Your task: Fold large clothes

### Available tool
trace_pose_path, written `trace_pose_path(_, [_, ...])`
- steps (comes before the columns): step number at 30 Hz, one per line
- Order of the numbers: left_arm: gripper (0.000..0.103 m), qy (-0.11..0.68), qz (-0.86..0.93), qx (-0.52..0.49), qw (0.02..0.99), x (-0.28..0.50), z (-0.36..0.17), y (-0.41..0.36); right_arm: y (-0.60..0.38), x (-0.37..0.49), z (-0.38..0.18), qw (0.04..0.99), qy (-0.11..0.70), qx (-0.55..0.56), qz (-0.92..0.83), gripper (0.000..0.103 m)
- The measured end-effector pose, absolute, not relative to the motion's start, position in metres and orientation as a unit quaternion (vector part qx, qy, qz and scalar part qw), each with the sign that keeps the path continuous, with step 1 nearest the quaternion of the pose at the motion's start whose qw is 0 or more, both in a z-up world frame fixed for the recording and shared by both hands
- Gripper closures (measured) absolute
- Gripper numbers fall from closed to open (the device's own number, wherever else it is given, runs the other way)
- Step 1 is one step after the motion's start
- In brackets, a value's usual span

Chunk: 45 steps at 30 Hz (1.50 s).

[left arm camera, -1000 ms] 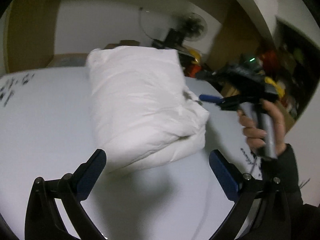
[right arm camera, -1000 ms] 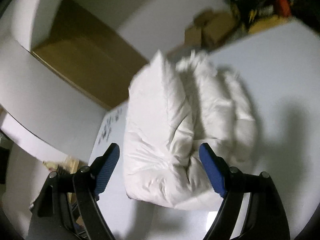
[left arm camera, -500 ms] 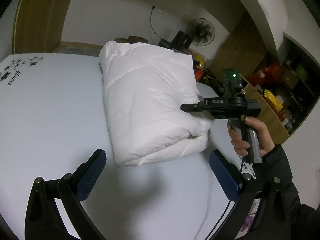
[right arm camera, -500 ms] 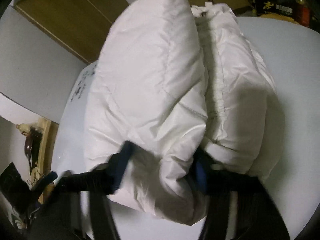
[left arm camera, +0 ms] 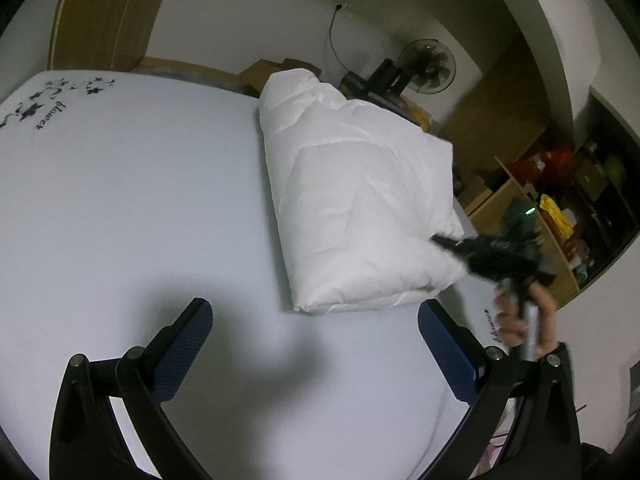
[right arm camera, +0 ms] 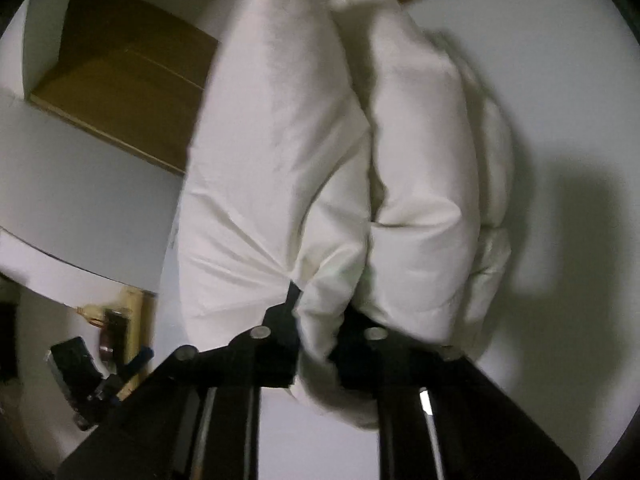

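A white padded garment (left arm camera: 360,200), folded into a thick bundle, lies on the white table (left arm camera: 120,200). My left gripper (left arm camera: 314,314) hovers open just short of the bundle's near corner, with nothing between its blue pads. From the right, my right gripper (left arm camera: 446,243), held by a hand (left arm camera: 536,320), bites the bundle's right edge. In the right wrist view the garment (right arm camera: 280,140) fills the frame. There the right gripper (right arm camera: 320,304) pinches a fold of the top layer; its jaws are opening slightly, with the fabric still squeezed between them.
Black print (left arm camera: 48,108) marks the table's far left corner. Cardboard boxes (left arm camera: 276,70) and a fan (left arm camera: 428,66) stand behind the table. Wooden shelves (left arm camera: 560,208) full of clutter line the right side. A wooden panel (right arm camera: 120,80) shows on the wall.
The right gripper came down onto the bundle's edge and closed on a fold of it. The left gripper shifted, so the bundle now sits further right in its view.
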State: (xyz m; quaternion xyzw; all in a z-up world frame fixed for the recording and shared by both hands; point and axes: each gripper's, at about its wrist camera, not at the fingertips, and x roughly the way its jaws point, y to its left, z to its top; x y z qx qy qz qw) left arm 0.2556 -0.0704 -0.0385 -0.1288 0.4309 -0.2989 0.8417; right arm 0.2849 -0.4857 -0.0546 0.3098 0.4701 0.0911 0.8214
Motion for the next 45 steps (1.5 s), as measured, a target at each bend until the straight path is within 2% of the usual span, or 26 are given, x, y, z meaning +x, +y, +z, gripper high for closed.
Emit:
trace_pose_path(2, [0.000,0.434,-0.286,-0.127,0.845,0.259,-0.040,-0.068,-0.478,0.283,-0.019,0.859,0.431,0.273,0.038,0.063])
trace_pose_path(3, [0.000,0.438,-0.277,-0.130,0.845,0.262,-0.042,-0.066,-0.473,0.275,-0.001,0.874,0.410,0.259,0.019,0.049])
trace_pose_path(4, [0.000,0.443,-0.265,-0.135,0.845,0.268,-0.042,-0.065,-0.463,0.277,0.021,0.894,0.382,0.235,-0.007,0.047])
trace_pose_path(7, [0.000,0.451,-0.221,-0.146,0.852,0.290,-0.031,-0.066,-0.428,0.299,0.057,0.921,0.342,0.183,-0.030,0.047])
trace_pose_path(10, [0.000,0.430,-0.164,-0.116,0.880,0.330,-0.001,-0.085,-0.402,0.342,0.061,0.935,0.327,0.126,-0.050,0.047])
trace_pose_path(15, [0.000,0.395,-0.081,-0.068,0.913,0.429,0.027,-0.150,-0.397,0.407,0.009,0.923,0.365,0.040,-0.117,0.048])
trace_pose_path(17, [0.000,0.384,-0.050,-0.039,0.921,0.462,0.020,-0.183,-0.424,0.409,-0.023,0.912,0.390,0.055,-0.115,0.049])
trace_pose_path(19, [0.000,0.368,-0.009,0.007,0.930,0.487,0.005,-0.210,-0.430,0.409,-0.031,0.914,0.383,0.059,-0.117,0.048])
trace_pose_path(21, [0.001,0.381,-0.002,0.011,0.924,0.509,-0.020,-0.229,-0.435,0.405,-0.040,0.917,0.378,0.058,-0.114,0.047])
trace_pose_path(25, [0.000,0.405,-0.012,0.034,0.914,0.521,-0.056,-0.253,-0.449,0.398,-0.056,0.915,0.381,0.096,-0.088,0.047])
trace_pose_path(33, [0.000,0.414,0.011,0.074,0.907,0.527,-0.089,-0.266,-0.460,0.423,-0.077,0.903,0.407,0.128,-0.050,0.047])
trace_pose_path(45, [0.000,0.434,0.019,0.073,0.898,0.534,-0.106,-0.262,-0.448,0.428,-0.083,0.896,0.424,0.118,-0.053,0.047])
